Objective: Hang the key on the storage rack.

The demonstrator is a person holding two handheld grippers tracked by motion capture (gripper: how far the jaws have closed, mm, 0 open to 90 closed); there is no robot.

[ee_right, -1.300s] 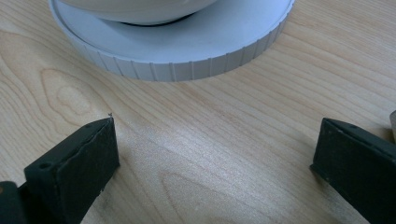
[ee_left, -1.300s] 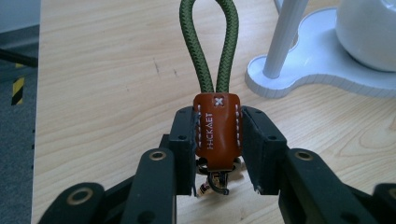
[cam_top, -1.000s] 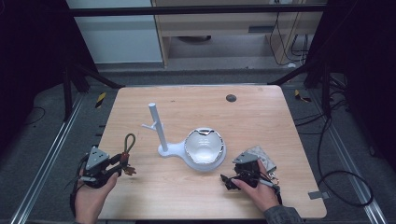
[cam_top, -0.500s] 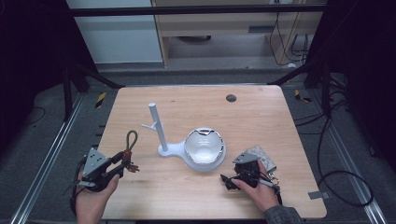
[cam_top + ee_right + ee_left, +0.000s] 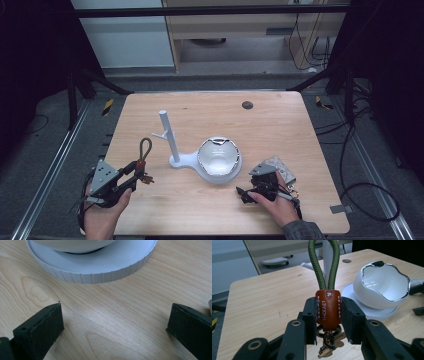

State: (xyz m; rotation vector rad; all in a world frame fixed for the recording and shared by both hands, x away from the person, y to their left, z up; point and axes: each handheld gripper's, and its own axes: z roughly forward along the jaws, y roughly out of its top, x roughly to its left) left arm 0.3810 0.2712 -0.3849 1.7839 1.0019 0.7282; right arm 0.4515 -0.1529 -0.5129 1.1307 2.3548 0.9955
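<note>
Hands come in from the near edge of the wooden table, one on each gripper. The left gripper sits at the near left corner with its jaws clamped on the brown leather tab of a keychain; the keychain's green cord loop stands up past the jaws, and a metal ring and clip hang below the tab. In the high view the keychain reaches from that gripper toward the table's middle. The right gripper rests low over the tabletop at the near right, jaws wide apart with bare wood between them, just short of the ribbed rim of a round white base. On that base sits a white bowl with a wavy chrome rim, near the table's centre. A white post with a short side peg rises from the base's left end. Farther off, near the far edge, a small dark round mark shows in the wood.
</note>
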